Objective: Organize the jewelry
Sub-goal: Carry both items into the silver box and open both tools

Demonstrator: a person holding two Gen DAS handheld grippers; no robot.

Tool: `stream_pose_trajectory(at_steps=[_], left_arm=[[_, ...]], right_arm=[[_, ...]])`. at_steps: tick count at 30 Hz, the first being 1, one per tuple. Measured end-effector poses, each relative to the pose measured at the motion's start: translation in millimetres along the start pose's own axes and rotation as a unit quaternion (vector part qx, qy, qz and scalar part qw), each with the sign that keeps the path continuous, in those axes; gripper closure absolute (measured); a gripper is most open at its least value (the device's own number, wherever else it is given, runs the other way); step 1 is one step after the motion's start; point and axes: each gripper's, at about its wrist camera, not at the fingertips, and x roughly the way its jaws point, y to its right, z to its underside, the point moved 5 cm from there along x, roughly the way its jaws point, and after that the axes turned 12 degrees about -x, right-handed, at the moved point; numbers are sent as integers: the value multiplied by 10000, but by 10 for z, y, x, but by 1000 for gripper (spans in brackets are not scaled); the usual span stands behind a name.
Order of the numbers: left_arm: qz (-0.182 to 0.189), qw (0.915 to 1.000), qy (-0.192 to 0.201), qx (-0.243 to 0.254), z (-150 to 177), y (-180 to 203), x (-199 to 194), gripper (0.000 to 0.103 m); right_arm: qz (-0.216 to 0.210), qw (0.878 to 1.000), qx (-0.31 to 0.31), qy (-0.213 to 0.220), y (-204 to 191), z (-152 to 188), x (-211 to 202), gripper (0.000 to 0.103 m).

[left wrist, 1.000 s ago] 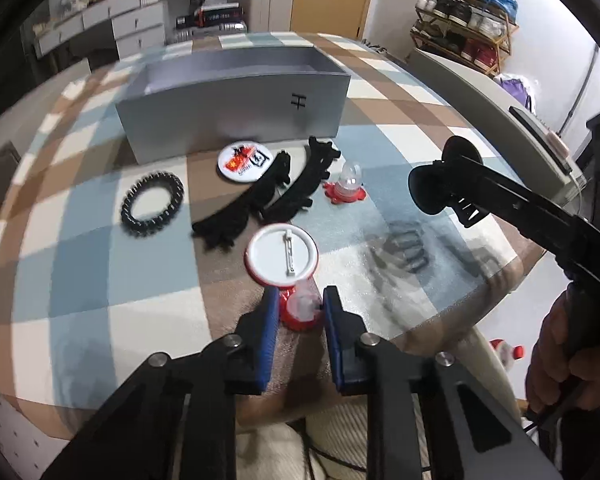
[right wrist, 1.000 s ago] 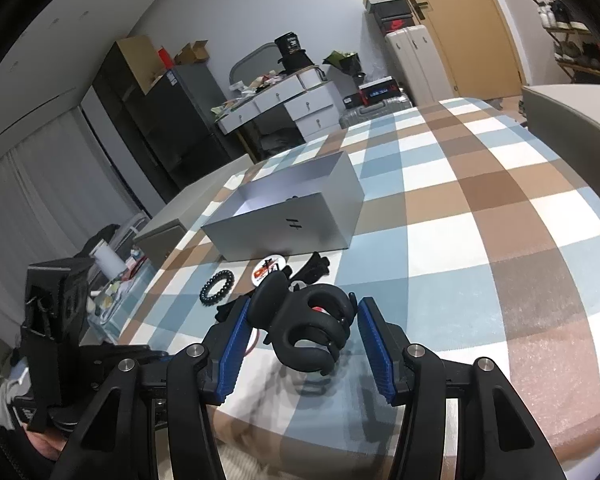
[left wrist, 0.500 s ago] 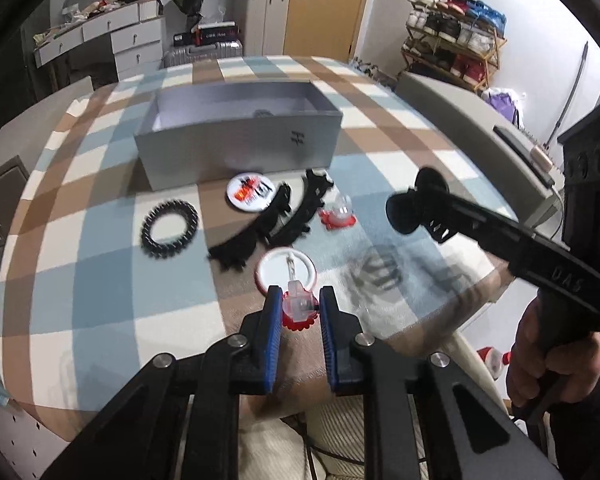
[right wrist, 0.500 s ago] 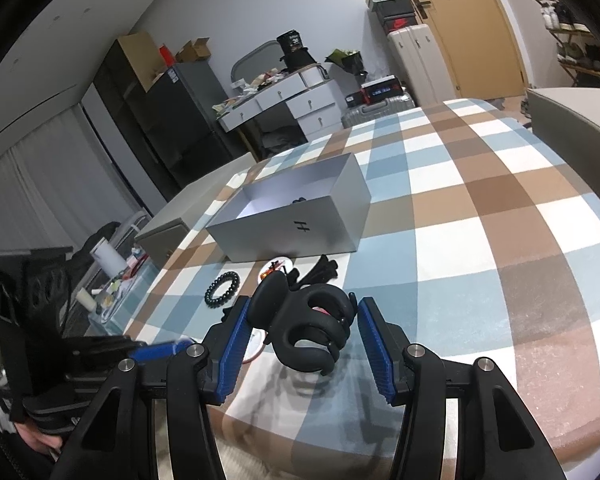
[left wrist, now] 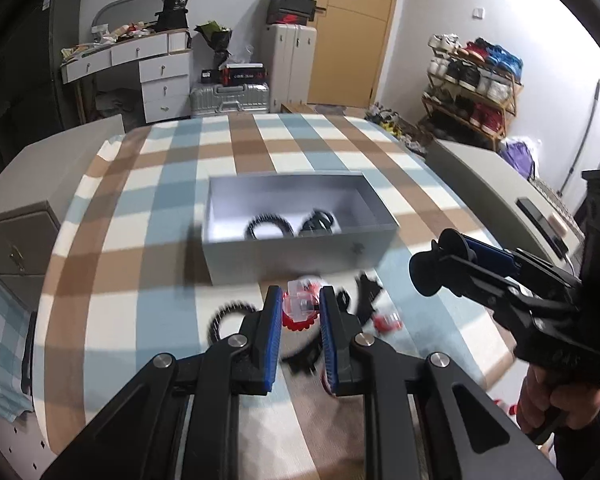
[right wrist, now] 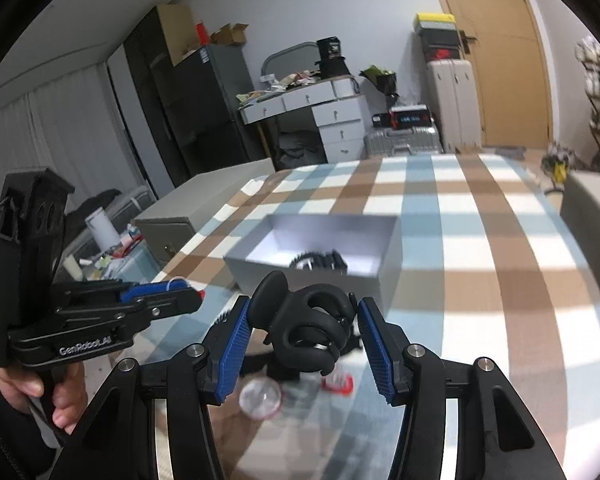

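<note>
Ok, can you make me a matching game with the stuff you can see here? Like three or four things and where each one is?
Things:
1. black hair claw
2. red and clear trinket
3. grey box
4. round white badge

Places:
A. standing open on the checked tablecloth, with dark rings inside
B. gripped between the jaws of the right gripper
C. lying on the cloth, below the right gripper
D. gripped between the jaws of the left gripper

Pairs: 1-B, 2-D, 3-A, 4-C
</note>
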Motion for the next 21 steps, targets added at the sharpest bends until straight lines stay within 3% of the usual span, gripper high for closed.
stream_pose_trajectory(at_steps=[10,21], left_arm=[[-19,9999,144,-21,-367,-57,217,90],[130,9995,-273,-129,-537,-105,664,90]], right_arm=[[-189,9996,-133,151,51,-402,337,50],[-386,9990,163,129,327,-531,787,50]])
